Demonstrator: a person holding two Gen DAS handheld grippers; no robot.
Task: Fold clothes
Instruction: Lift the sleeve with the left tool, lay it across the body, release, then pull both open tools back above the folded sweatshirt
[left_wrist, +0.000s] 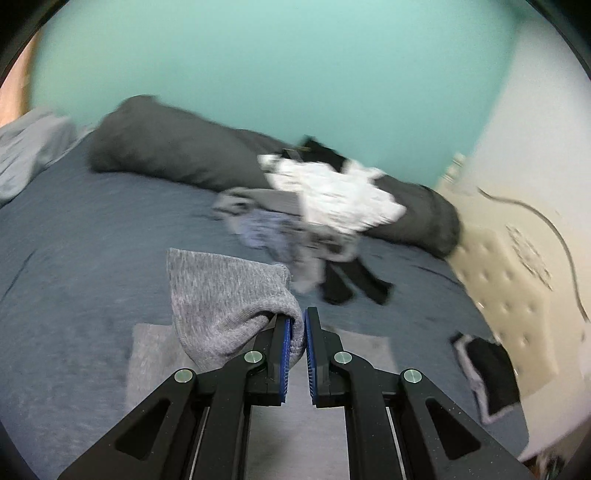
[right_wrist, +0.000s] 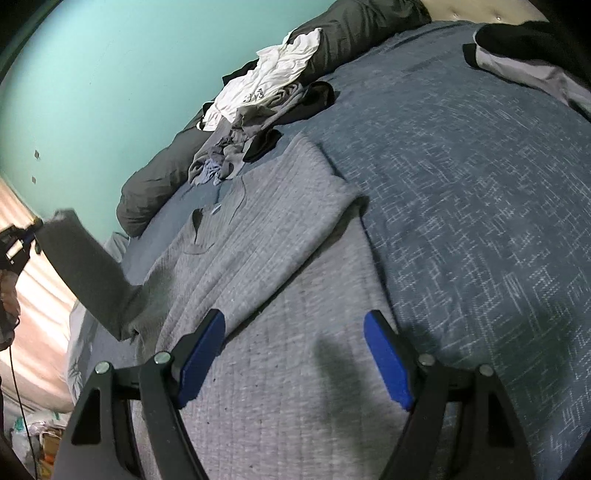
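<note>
Sleeve (left_wrist: 229, 295) pinched within left claw (left_wrist: 297, 325)

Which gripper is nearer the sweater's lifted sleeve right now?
Left. The left gripper is shut on the sleeve, holding it up off the bed. The right gripper hangs open over the sweater's body, apart from the sleeve.

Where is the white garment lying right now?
The white garment tops the unfolded heap against the dark grey pillow by the teal wall, beyond the grey sweater on the bed; the left wrist view shows it centre-right.
</note>
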